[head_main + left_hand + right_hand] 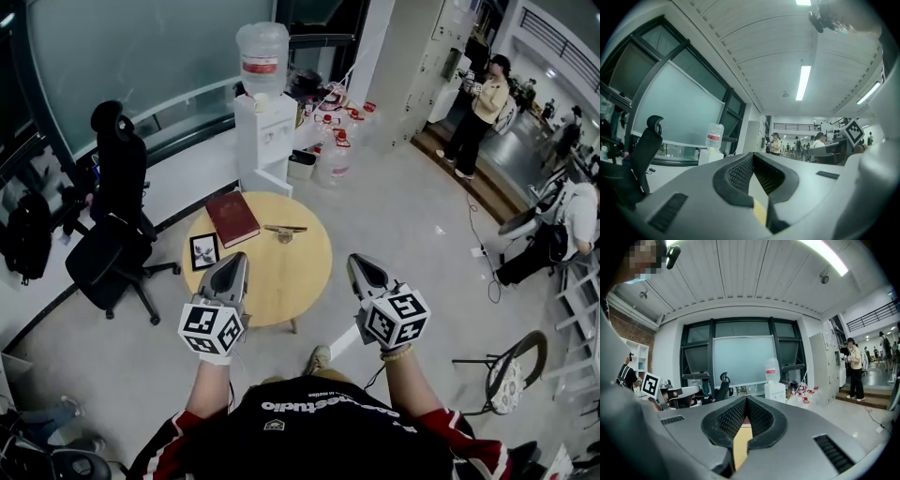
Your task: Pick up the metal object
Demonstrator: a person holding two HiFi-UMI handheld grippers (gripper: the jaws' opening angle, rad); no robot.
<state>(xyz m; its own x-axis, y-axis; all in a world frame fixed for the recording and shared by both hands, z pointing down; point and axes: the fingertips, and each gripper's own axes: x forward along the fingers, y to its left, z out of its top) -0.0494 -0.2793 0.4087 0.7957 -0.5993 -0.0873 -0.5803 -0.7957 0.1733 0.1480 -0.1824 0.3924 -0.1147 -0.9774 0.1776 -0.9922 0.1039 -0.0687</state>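
Chair on the far left first: a black office chair (117, 225) sat off the table's left side, well clear of it. The round wooden table (291, 281) was my reference for everything else. On its left part lay a small picture frame (203, 250), and just behind that, toward the table's far edge, a red book (232, 217).

My left gripper (238, 264) hung over the table's near-left part, close to the frame. In the left gripper view its jaws were pressed together at the tips with nothing between them, so it was closed and empty.

The metal object (284, 230) was on the far part of the table, about mid-width, just right of the book and not touching it. Neither gripper was on it.

Beyond the table's far edge stood a white water dispenser (264, 112) with a bottle on top.

My right gripper (359, 264) was just off the table's right edge, over the floor. In the right gripper view it looked the same as the left one, with jaws together and nothing held.

Way off past the table's far-right side a person (480, 112) stood by some steps, and a wire chair (506, 380) sat well off to the table's near right.
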